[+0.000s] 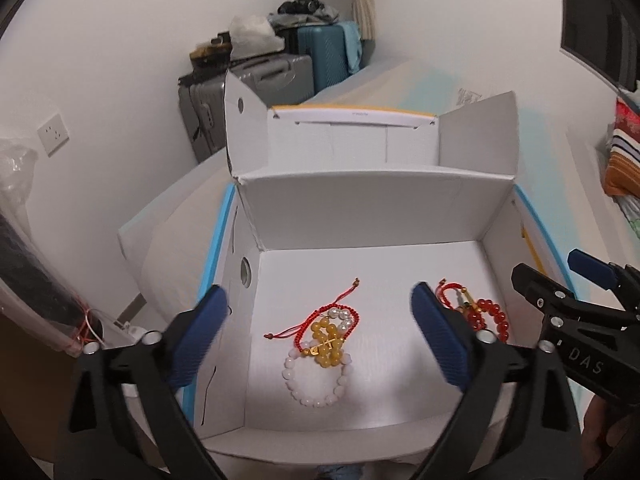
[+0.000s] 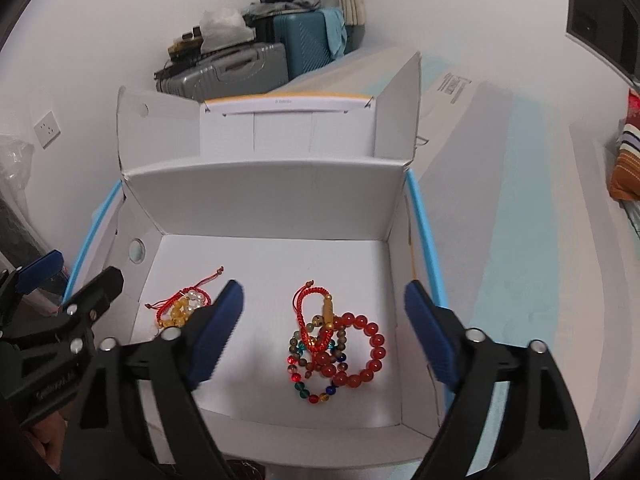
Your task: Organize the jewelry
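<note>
Two heaps of bracelets are seen on the floor of the white box (image 2: 192, 208): the yellow-and-white heap (image 1: 320, 344) near its left wall, the red heap (image 2: 340, 352) toward its right wall. The strands are judged light, limp and tangle-prone; a single bead loop should be pinched. Above the box, the left gripper (image 1: 320, 332) and right gripper (image 2: 324, 332) are held wide apart, empty.

Two heaps of beaded bracelets, yellow-white (image 1: 320, 344) and red (image 2: 340, 354), lie apart in the open white box (image 2: 260, 196).
</note>
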